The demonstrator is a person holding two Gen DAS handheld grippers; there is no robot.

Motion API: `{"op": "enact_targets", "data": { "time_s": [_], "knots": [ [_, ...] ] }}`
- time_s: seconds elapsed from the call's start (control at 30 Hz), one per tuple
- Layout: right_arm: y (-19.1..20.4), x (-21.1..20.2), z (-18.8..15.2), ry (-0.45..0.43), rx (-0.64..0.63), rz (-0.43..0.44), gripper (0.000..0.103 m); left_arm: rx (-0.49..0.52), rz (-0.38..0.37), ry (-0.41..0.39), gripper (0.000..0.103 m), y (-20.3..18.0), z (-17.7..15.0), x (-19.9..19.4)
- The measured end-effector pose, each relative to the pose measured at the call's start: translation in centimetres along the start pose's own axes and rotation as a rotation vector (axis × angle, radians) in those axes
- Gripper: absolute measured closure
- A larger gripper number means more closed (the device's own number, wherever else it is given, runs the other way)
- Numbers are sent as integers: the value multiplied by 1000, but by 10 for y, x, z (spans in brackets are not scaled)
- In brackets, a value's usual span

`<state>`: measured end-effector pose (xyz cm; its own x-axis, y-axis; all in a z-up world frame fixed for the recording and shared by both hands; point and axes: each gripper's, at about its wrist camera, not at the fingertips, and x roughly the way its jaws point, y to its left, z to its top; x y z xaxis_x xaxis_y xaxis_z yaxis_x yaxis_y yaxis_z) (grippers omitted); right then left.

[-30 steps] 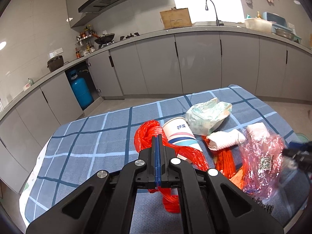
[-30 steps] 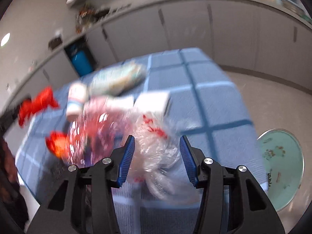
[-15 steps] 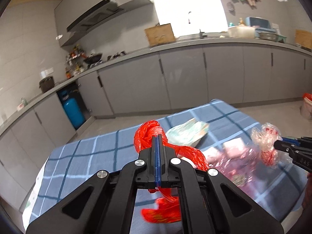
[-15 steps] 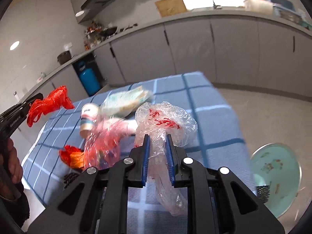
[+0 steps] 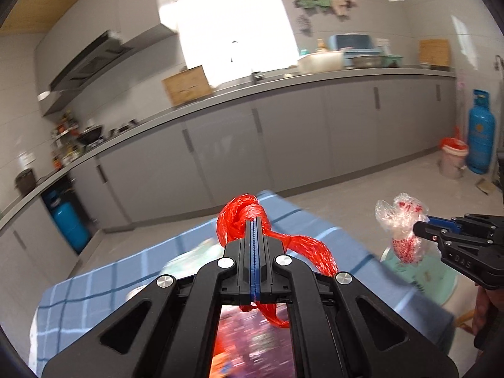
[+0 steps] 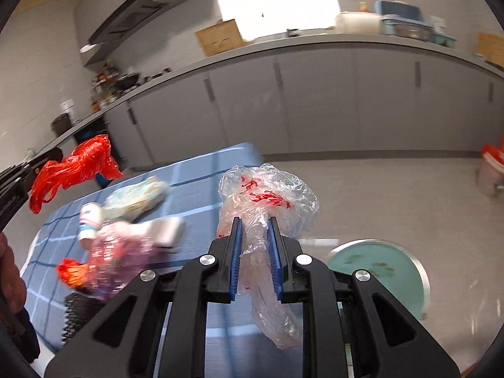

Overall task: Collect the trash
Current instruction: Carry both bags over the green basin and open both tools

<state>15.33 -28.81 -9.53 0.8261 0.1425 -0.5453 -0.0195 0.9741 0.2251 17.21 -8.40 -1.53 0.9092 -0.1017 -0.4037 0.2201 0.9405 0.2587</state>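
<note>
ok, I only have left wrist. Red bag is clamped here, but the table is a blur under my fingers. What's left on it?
Observer: Right wrist shows a paper cup on its side, a pale green packet behind it, and a pink bag and a white box on the table.
Operator: Anything near the front edge?
Observer: An orange-red wrapper, right beside the pink bag.
Operator: Right grip, how is it seated?
Observer: The right gripper pinches the clear bag mid-length. The bulk is bunched past the tips and a loose tail hangs below.
</note>
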Motion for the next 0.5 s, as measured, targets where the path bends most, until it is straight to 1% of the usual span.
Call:
{"op": "enact_targets", "data": {
  "time_s": [0.13,0.2,0.23,0.5],
  "knots": [
    [-43,-5,-5,3,48,-72,84,22,-96,-9,102,-41,9,10],
    [-62,-6,-10,8,69,-98,84,35,-128,-6,102,-58,11,15],
    [-68,-5,-12,12,77,-108,84,38,-160,3,102,-69,11,19],
    [-118,2,-32,48,156,-157,84,85,-309,38,102,-132,3,36]
  ]
}}
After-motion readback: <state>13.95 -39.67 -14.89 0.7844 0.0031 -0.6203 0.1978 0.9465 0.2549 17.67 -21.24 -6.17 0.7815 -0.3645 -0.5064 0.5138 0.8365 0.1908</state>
